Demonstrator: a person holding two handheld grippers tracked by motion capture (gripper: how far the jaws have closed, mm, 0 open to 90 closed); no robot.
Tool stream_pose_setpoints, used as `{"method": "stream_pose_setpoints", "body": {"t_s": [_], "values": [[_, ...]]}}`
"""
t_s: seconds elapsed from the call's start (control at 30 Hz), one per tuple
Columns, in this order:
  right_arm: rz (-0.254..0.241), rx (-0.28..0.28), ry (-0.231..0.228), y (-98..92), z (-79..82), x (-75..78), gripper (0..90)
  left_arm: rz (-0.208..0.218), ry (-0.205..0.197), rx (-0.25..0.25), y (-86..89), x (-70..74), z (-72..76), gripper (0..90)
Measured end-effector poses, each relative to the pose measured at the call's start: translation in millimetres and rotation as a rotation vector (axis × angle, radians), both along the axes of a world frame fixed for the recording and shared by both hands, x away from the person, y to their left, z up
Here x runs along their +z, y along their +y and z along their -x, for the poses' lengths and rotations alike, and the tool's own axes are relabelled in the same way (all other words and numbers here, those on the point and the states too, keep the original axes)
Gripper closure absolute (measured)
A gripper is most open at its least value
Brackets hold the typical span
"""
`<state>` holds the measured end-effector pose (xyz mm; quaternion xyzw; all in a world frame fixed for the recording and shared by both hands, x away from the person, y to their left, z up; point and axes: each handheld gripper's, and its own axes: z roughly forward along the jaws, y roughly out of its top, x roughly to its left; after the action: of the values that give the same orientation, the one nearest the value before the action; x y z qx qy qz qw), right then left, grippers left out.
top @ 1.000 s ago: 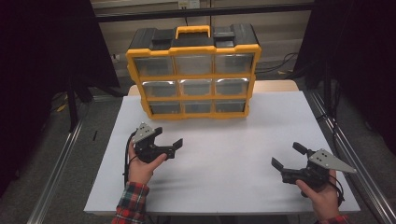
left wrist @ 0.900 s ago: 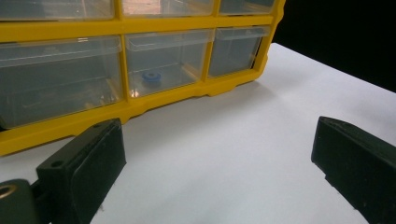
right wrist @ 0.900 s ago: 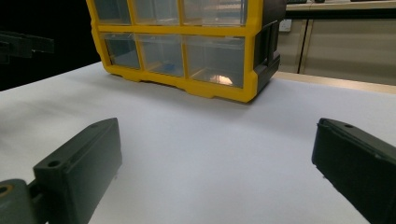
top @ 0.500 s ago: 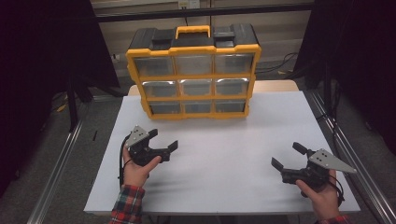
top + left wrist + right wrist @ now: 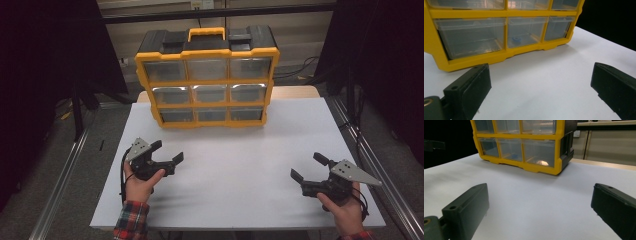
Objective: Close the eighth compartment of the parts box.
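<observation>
Hovering low over the white table (image 5: pixel 240 150), both the left claw (image 5: pixel 167 152) and right claw (image 5: pixel 307 167) gape wide, angled toward the yellow organizer (image 5: pixel 207 80).

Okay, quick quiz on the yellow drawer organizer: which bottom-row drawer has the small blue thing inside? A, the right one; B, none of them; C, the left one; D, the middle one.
D: in the left gripper view the small blue piece lies on the floor of the middle bottom drawer of the organizer; the drawers beside it look empty.
</observation>
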<state>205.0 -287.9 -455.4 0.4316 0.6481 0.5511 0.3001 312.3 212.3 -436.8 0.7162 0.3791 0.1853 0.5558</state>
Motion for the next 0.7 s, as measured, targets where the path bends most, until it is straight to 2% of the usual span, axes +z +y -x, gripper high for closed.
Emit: {"method": "stream_pose_setpoints", "body": {"t_s": [0.03, 0.1, 0.2, 0.7], "values": [[0.000, 0.000, 0.000, 0.0, 0.0, 0.0, 0.9, 0.009, -0.002, 0.006, 0.3, -0.3, 0.5, 3.0], [-0.001, 0.000, 0.000, 0.0, 0.0, 0.0, 0.9, -0.005, 0.000, 0.002, 3.6, -0.5, 1.2, 3.0], [-0.001, 0.000, -0.001, 0.0, 0.0, 0.0, 0.9, 0.014, 0.000, 0.005, 5.4, -1.2, 2.4, 3.0], [-0.004, 0.002, 0.000, -0.4, 0.1, 0.2, 0.8, 0.002, -0.011, -0.021, 14.3, -1.5, 8.2, 3.0]]}}
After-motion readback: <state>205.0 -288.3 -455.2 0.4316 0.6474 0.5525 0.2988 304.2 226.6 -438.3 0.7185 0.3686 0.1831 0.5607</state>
